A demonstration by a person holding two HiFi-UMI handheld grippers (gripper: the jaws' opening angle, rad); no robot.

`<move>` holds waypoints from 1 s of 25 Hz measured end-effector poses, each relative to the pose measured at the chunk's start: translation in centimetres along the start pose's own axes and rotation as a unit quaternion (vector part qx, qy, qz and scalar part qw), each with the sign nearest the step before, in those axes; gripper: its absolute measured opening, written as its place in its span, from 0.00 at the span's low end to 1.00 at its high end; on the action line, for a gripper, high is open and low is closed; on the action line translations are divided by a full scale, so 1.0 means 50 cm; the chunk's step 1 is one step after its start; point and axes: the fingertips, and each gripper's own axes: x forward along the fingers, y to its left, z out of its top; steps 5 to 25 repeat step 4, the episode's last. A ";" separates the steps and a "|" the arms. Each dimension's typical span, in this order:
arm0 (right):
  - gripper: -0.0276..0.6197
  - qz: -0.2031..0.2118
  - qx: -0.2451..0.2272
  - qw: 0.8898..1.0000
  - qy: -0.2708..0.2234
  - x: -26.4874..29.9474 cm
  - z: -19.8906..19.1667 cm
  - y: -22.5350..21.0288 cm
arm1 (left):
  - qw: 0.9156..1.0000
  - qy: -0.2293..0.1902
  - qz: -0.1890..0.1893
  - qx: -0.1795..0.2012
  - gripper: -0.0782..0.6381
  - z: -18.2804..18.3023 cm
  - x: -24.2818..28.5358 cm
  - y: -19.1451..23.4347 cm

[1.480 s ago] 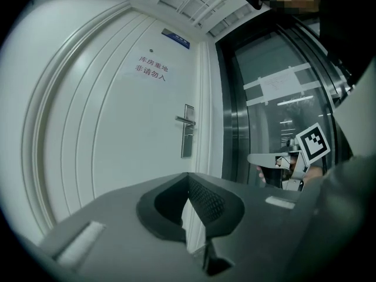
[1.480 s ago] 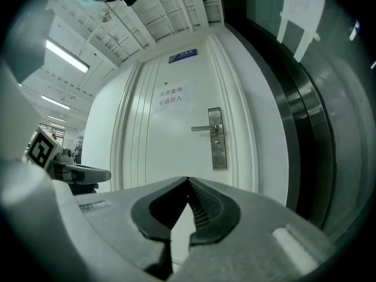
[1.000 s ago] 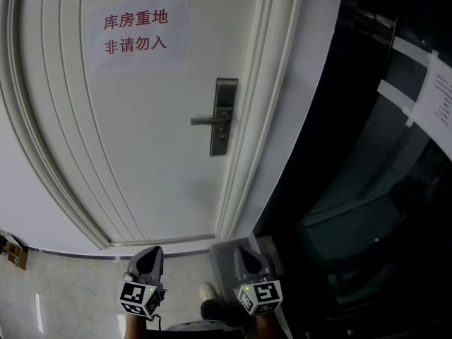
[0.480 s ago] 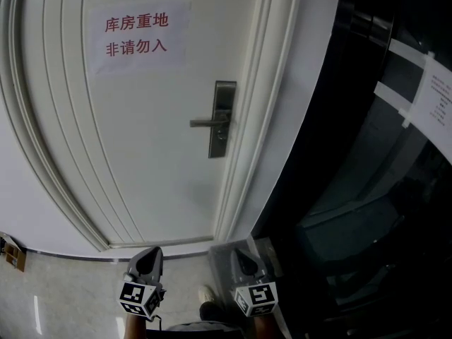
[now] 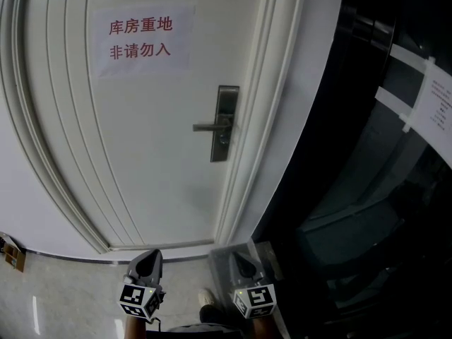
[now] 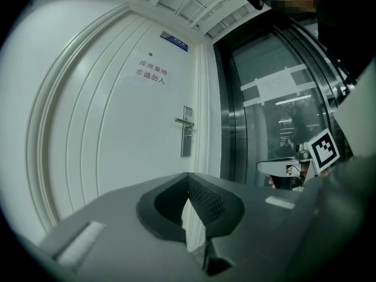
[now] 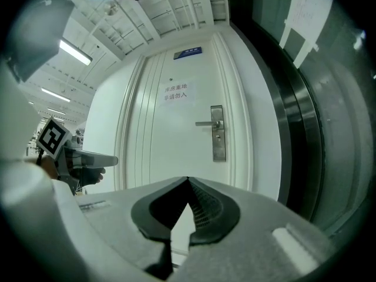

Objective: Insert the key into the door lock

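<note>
Fingers of left gripper [image 6: 188, 178] and right gripper [image 7: 188, 182] press together, empty; the unseen key, judged light, stiff and slippery, wants pinching by its bow.

We see a pale, glossy floor [image 5: 63, 299]; a small brown box [image 5: 13, 251] lies on it at far left, a light shoe [image 5: 207, 296] further right.

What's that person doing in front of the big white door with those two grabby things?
A person stands facing a closed white door with a paper sign, holding the left gripper and the right gripper low, well short of it. Both sets of tongs are shut, and no key shows between either pair. The lock plate with its lever handle is untouched, so nothing has gone into the lock yet.
</note>
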 end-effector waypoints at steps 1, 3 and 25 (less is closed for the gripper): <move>0.04 0.000 -0.001 1.000 0.000 0.000 0.001 0.002 | 1.000 0.000 0.000 0.000 0.11 0.000 -0.001 0.001; 0.04 0.001 0.000 1.000 -0.001 0.000 0.002 0.005 | 1.000 0.000 0.000 0.000 0.11 0.001 -0.003 0.002; 0.04 0.002 0.000 1.000 -0.001 0.000 0.003 0.007 | 1.000 -0.001 0.000 -0.001 0.11 0.002 -0.004 0.002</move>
